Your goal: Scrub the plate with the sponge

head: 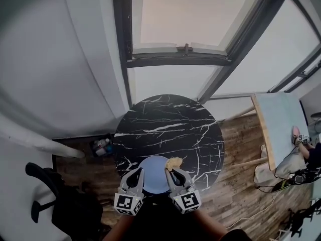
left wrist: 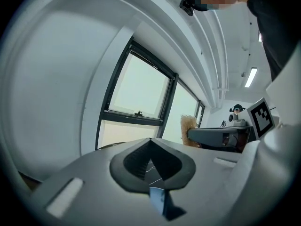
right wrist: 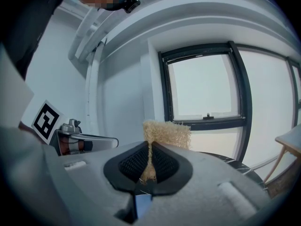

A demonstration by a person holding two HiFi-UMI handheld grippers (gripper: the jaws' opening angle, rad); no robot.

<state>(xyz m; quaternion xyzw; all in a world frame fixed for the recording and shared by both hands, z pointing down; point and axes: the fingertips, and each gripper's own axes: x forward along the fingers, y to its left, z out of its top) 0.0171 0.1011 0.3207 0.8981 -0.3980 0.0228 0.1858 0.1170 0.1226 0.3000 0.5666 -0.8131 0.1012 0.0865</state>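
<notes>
A light blue plate [head: 154,181] lies on the near edge of the round black marble table [head: 170,129]. My right gripper [head: 169,172] is shut on a tan, coarse sponge [head: 174,162], which sticks out past the fingertips over the plate's far right rim. In the right gripper view the sponge [right wrist: 167,133] stands pinched between the dark pads [right wrist: 136,163]. My left gripper [head: 136,172] hovers over the plate's left side, shut with nothing between its jaws. From the left gripper view [left wrist: 150,140] the sponge [left wrist: 188,128] shows to the right.
A black office chair [head: 45,185] stands on the floor at the left. Bottles [head: 102,145] sit on the floor beside the table. A pale table [head: 281,124] is at the right with cables below it. The window wall [head: 185,49] lies beyond the table.
</notes>
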